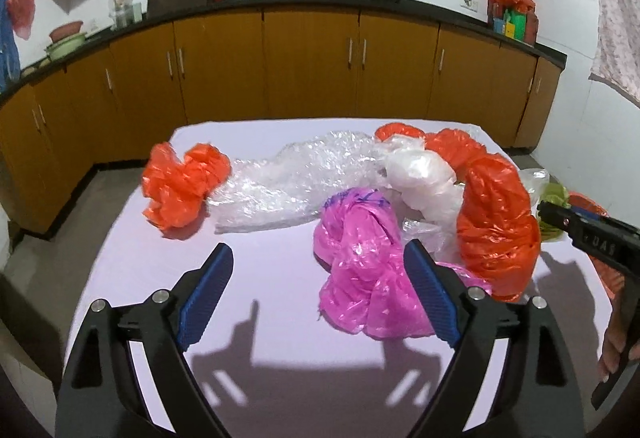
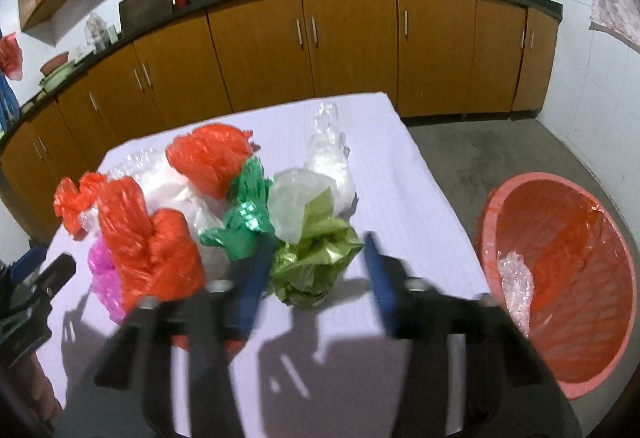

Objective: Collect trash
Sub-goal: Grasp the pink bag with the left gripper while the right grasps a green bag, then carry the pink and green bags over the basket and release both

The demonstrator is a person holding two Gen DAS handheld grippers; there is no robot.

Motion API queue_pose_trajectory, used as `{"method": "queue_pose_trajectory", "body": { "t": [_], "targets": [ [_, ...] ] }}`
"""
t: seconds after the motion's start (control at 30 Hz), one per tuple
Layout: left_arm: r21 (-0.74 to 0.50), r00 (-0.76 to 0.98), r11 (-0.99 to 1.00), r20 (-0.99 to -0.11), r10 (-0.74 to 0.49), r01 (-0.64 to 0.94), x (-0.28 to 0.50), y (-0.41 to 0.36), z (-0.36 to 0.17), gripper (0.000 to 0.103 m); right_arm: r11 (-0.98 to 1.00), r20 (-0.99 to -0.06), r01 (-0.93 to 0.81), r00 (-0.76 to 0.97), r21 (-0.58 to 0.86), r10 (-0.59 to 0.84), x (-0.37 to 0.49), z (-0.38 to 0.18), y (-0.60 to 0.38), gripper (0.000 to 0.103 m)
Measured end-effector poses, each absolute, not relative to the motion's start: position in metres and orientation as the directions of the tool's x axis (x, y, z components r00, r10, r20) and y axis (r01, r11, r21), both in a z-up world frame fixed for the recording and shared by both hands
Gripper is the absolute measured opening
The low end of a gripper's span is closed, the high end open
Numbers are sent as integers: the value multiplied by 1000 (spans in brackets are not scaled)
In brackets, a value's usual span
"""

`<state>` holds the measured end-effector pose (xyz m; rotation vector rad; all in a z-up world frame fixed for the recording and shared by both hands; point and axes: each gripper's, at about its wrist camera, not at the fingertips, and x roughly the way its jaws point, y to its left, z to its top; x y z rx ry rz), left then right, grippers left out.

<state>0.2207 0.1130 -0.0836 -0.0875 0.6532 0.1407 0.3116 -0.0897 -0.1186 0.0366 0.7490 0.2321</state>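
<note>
Right gripper spread, empty, olive-green bag between its fingers at frame center on desk. Left gripper spread beside pink bag. Bags likely light, soft, slippery; pinch a bunched fold. Bin right.

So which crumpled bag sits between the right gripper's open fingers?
The olive-green bag, right in front of the right gripper; the darker green bag lies just left.

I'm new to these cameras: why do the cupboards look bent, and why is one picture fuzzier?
Both views: the fisheye lens bows the cupboards and darkens the corners. Right wrist view: motion blur smears the right gripper and olive bag. Left wrist view: sharp, with the left gripper casting hard shadows on the table.
</note>
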Motion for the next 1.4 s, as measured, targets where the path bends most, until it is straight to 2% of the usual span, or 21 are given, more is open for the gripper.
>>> {"method": "queue_pose_trajectory", "body": {
  "t": [0.03,0.13,0.23,0.3,0.47,0.53,0.6,0.73,1.4],
  "targets": [
    [-37,781,987,-616,99,-154,214,113,-89,87,973,-677,-199,702,115,223,312,-121,-90,18],
    [-30,764,990,-639,89,-141,223,107,-97,86,973,-682,-197,696,121,226,309,-125,-92,10],
    [-19,746,991,-661,86,-131,230,104,-104,82,972,-678,-195,698,130,231,306,-124,-97,8],
    [-29,735,991,-674,76,-129,233,104,-108,74,972,-674,-194,701,134,233,303,-122,-99,8],
    [-63,725,990,-687,50,-127,234,106,-110,66,967,-661,-206,707,149,253,296,-115,-102,7],
    [-69,724,991,-688,38,-118,233,105,-111,59,964,-656,-218,707,151,263,292,-111,-103,7],
    [-74,723,992,-690,25,-105,232,103,-110,40,962,-653,-228,708,149,269,288,-108,-102,7],
    [-68,727,994,-686,20,-91,229,101,-109,29,959,-648,-241,708,149,279,280,-103,-102,7],
    [-80,786,985,-614,73,-154,159,130,-69,25,950,-611,-269,729,161,310,233,-77,-111,5]
  ]
}}
